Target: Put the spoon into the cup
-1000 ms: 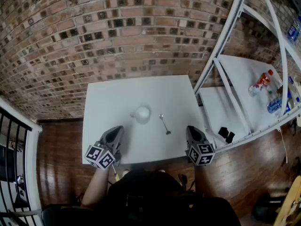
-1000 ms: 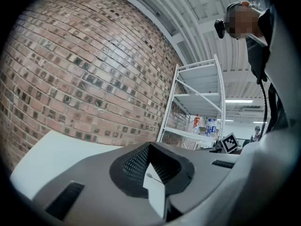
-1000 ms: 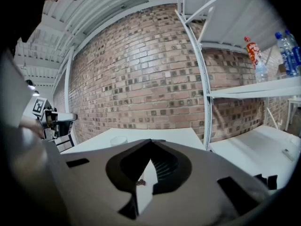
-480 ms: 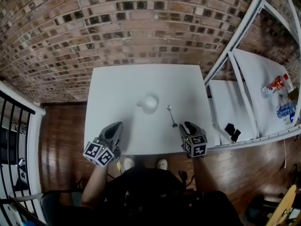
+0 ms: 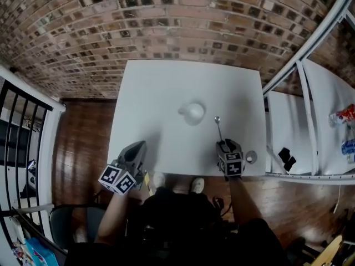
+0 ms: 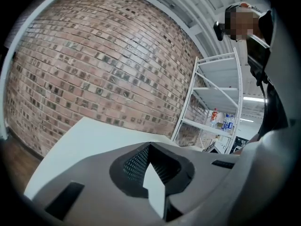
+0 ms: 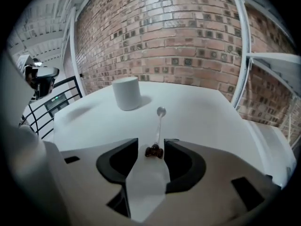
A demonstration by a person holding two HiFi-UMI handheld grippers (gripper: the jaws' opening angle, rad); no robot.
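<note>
One cup (image 5: pixel 194 112), one spoon (image 5: pixel 219 129) and two hand-held grippers are seen on or over a single white counter (image 5: pixel 161 93). One small round object (image 5: pixel 250 157), whose kind cannot be told, is also seen by the counter's near right corner.

The cup, white and plain, is placed about the middle of the counter. The spoon is laid flat on the counter to the cup's right, apart from it. Its bowl is turned toward the far edge and its dark handle end toward the near edge.

The right hand-held gripper (image 5: pixel 224 144) is held low at the near edge, toward the right corner. In the right gripper view its jaws are seen parted by a modest gap, and the dark end of the spoon (image 7: pixel 159 126) is found between the tips of the right hand-held gripper (image 7: pixel 152 145). The spoon is not lifted; it is seen resting on the counter (image 7: pixel 202 112), with the cup (image 7: pixel 127 93) beyond it to the left.

The left hand-held gripper (image 5: pixel 138 146) is held over the near edge toward the left corner, well apart from cup and spoon. In the left gripper view the tips of the left hand-held gripper (image 6: pixel 150 147) are seen brought together, with nothing held between them.
</note>
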